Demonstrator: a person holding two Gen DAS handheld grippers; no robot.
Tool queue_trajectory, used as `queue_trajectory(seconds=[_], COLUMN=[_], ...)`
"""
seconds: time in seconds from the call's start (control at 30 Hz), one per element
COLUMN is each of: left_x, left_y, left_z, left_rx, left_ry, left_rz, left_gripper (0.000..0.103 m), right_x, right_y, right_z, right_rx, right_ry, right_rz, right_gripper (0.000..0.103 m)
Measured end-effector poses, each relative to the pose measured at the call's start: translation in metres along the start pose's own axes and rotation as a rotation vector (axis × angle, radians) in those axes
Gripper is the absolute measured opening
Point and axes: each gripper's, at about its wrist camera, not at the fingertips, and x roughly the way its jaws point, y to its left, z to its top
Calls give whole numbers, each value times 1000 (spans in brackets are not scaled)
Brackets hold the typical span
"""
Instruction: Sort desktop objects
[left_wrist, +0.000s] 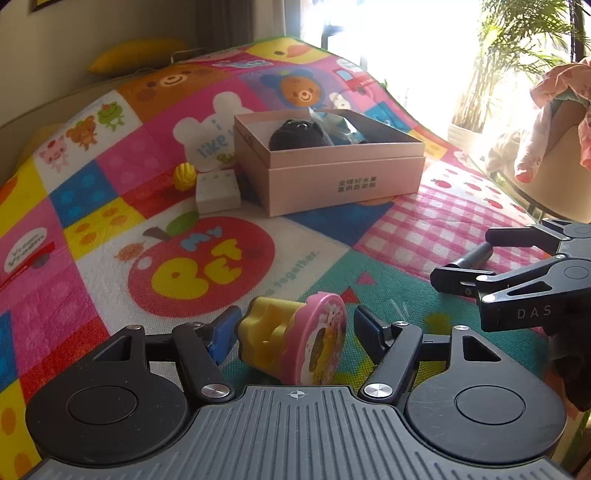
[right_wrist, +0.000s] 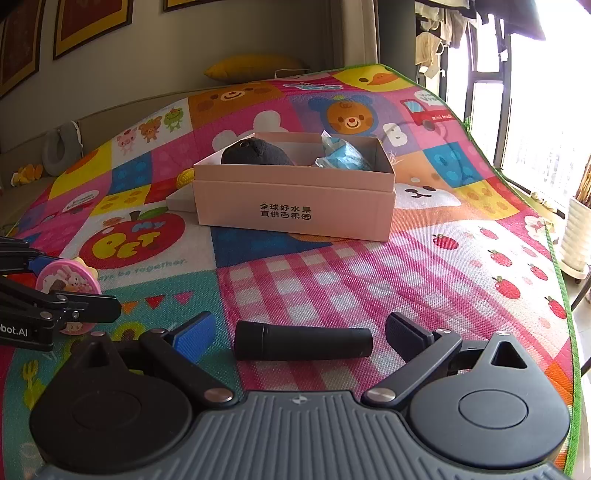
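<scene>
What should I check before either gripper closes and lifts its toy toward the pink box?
1. Pink and yellow stamp toy between the left gripper fingers: ok, lying on its side, pads not pressing.
2. Black cylinder between the right gripper fingers: ok, lengthwise across the gap, jaws wide.
3. Grippers clear of each other: ok, close but apart.
4. Pink box open: ok.
5. Room in the box: cannot tell; a black plush and blue packet already occupy it.
6. Path across the mat to the box: ok.
</scene>
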Motion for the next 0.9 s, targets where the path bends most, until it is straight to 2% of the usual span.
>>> queue_trajectory(seconds=[0.03, 0.27, 0.43, 0.53, 0.6, 0.7, 0.83, 0.9], left_x=[0, -10, -15, -14, -14, -16, -27, -35], left_y=[-1, -9, -14, -14, -16, -18, -25, -30], left_z=[-1, -8, -12, -13, -15, -15, -12, -7], left_rx=[-2, -20, -24, -28, -22, -22, -3, 5], left_ry=[0, 3, 5, 15, 15, 12, -11, -33], left_rz=[8, 7, 10, 13, 18, 19, 11, 6], left_gripper=[65, 64, 65, 65, 64, 61, 56, 47], right_x=[0, 2, 5, 4, -1, -10, -32, -48], right_y=[0, 1, 2, 1, 2, -1, -6, -9], right_z=[0, 1, 3, 3, 4, 6, 8, 13], right_rx=[-1, -6, -6, -2, -15, -9, -20, -36], right_ry=[2, 13, 53, 75, 87, 124, 122, 100], right_rz=[-1, -3, -16, 0, 14, 36, 42, 48], right_gripper=[98, 98, 97, 89, 75, 75, 75, 75])
